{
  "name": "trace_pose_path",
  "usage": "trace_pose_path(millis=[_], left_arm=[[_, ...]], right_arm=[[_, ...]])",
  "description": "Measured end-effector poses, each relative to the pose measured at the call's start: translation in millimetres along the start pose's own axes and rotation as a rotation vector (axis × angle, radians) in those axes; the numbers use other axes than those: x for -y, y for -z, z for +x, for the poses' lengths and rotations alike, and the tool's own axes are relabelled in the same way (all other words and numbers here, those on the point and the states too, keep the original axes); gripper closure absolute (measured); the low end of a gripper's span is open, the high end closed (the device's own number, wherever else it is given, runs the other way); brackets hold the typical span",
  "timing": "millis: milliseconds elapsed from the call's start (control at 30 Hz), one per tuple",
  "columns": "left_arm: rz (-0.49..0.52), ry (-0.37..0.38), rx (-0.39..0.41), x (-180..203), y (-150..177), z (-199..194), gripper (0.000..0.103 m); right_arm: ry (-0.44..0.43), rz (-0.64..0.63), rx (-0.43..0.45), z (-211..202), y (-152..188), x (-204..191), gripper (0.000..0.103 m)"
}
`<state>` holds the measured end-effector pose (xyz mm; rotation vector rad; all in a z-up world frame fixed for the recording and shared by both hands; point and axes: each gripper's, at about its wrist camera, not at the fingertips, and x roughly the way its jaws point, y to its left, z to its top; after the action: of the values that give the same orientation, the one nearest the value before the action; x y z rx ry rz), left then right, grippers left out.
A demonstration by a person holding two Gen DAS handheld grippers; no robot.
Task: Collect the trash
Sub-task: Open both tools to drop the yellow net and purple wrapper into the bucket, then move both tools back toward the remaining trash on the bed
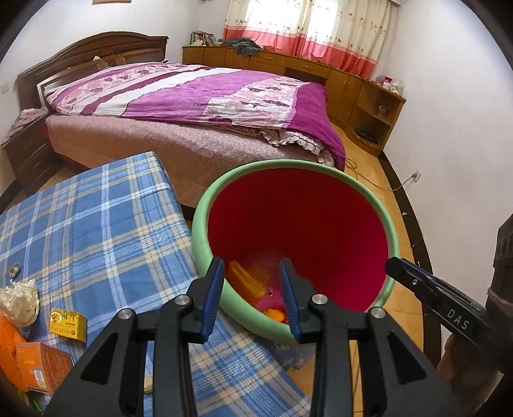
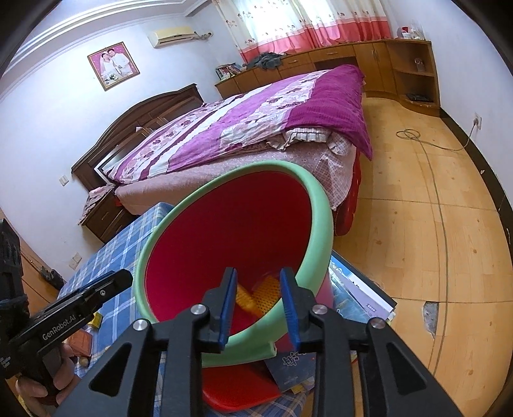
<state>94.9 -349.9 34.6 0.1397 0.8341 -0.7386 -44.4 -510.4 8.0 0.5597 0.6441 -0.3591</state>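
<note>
Fingers of both the left gripper point(image 1: 253, 295) and the right gripper point(image 2: 261, 308) are spread over the green-rimmed bin point(image 1: 362, 189), empty. It stands at the plaid table's point(image 1: 96, 224) right edge, orange scraps point(image 1: 247, 282) inside; bed point(image 1: 192, 96) behind.

Both wrist views close above bin point(image 1: 352, 189) (shared), facing bed point(image 2: 256, 112).

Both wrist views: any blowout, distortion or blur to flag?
Left wrist: window curtains blown out, fisheye bends the floor edge, dark vignette corners; bin sharp. Right wrist: same blown-out window, strong tilt and barrel curve; green bin rim slightly soft, left gripper intrudes at left.
</note>
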Motion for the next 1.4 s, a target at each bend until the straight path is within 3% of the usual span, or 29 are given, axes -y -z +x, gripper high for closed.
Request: trace_pose_path(millis=[400, 1400], left_arm=[[-0.058, -0.032, 0.022, -21.0, 7.0, -28.2, 0.068], [-0.244, -0.165, 0.096, -111.5, 65.6, -129.0, 0.067]], right_arm=[[-0.030, -0.028, 0.019, -18.1, 3.0, -20.7, 0.058], [-0.150, -0.145, -0.012, -54.4, 43.5, -106.8, 0.048]])
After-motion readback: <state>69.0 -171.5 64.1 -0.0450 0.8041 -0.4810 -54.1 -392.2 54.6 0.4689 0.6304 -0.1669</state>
